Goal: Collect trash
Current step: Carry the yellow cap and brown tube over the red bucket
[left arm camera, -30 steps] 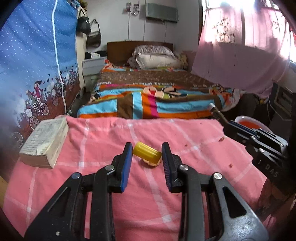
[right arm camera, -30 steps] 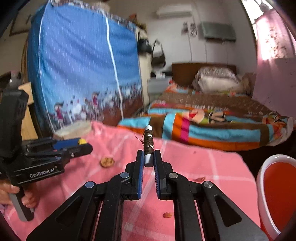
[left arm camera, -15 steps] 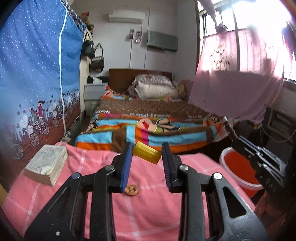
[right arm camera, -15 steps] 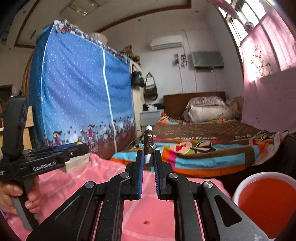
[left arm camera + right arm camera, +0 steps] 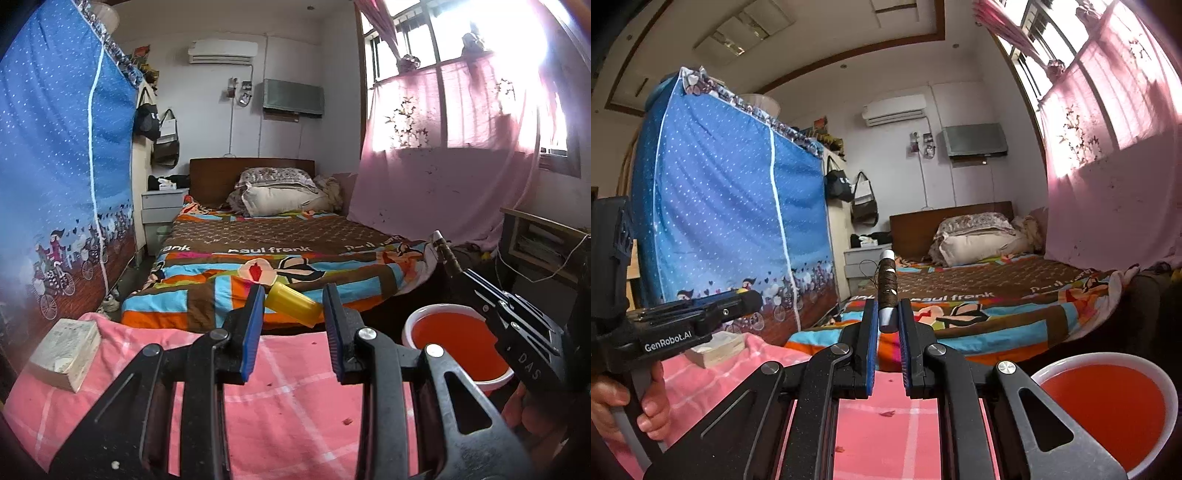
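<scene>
My left gripper is shut on a yellow plastic cap and holds it in the air above the pink checked tablecloth. My right gripper is shut on a spool of brown thread that stands upright between the blue pads. The right gripper also shows in the left wrist view, at the right, over the red bin with a white rim. The bin shows in the right wrist view at the lower right. The left gripper shows at the left in the right wrist view.
A thick paperback book lies on the cloth at the far left. Small crumbs dot the cloth. Beyond the table stand a bed with a colourful blanket, a blue fabric wardrobe and a pink curtain.
Both grippers have risen from the cloth with their loads and tilted up. The yellow cap has left the table. The red bin has come into the left view.
</scene>
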`<act>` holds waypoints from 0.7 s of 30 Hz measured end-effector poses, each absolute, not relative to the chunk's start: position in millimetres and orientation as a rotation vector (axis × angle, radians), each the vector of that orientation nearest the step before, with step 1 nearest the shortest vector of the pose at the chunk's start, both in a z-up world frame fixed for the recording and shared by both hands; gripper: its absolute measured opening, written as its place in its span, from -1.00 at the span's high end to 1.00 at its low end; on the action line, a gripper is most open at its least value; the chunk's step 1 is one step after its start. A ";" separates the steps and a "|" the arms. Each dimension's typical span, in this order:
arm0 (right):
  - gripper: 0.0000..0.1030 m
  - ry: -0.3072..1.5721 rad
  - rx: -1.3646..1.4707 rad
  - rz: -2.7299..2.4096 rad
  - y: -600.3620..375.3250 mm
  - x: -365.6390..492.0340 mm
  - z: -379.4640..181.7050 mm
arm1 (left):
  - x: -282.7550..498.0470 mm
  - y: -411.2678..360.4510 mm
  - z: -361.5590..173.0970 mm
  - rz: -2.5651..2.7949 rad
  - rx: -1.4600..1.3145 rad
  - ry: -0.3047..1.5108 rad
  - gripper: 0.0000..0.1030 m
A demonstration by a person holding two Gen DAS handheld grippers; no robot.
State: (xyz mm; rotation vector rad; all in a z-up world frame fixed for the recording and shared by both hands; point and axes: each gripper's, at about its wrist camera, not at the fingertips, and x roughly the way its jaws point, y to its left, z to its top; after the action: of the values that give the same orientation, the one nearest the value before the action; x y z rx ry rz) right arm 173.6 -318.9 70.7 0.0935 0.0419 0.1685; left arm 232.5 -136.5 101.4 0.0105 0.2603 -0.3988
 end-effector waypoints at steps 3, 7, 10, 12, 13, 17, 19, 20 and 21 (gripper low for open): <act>0.83 0.028 0.099 0.160 -322.8 169.5 72.2 | 227.9 -143.6 103.4 -0.412 0.018 0.248 0.28; 0.83 0.020 0.108 0.151 -328.6 166.6 73.0 | 224.9 -151.7 106.2 -0.425 0.032 0.239 0.28; 0.83 0.009 0.112 0.140 -332.4 163.1 74.2 | 222.5 -157.5 108.0 -0.436 0.042 0.232 0.28; 0.83 0.002 0.116 0.134 -335.0 161.0 74.8 | 220.8 -163.1 109.3 -0.444 0.050 0.226 0.28; 0.83 0.000 0.119 0.131 -336.7 159.8 75.0 | 220.1 -164.8 109.8 -0.447 0.054 0.223 0.28; 0.83 -0.005 0.125 0.119 -343.6 156.4 75.1 | 216.7 -173.0 111.1 -0.462 0.071 0.211 0.28; 0.83 -0.008 0.127 0.111 -346.8 154.4 75.6 | 216.6 -176.1 111.4 -0.471 0.074 0.210 0.28; 0.83 -0.010 0.127 0.107 -347.8 153.6 76.3 | 216.3 -178.3 111.6 -0.474 0.076 0.209 0.28; 0.83 -0.011 0.127 0.101 -349.8 152.5 76.5 | 216.2 -180.7 111.6 -0.478 0.078 0.207 0.28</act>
State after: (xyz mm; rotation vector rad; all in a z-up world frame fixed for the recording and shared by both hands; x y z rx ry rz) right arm 152.5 -349.8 76.5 0.1266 -0.0113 0.1014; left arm 216.2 -180.7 111.6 0.0779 0.2071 -0.4781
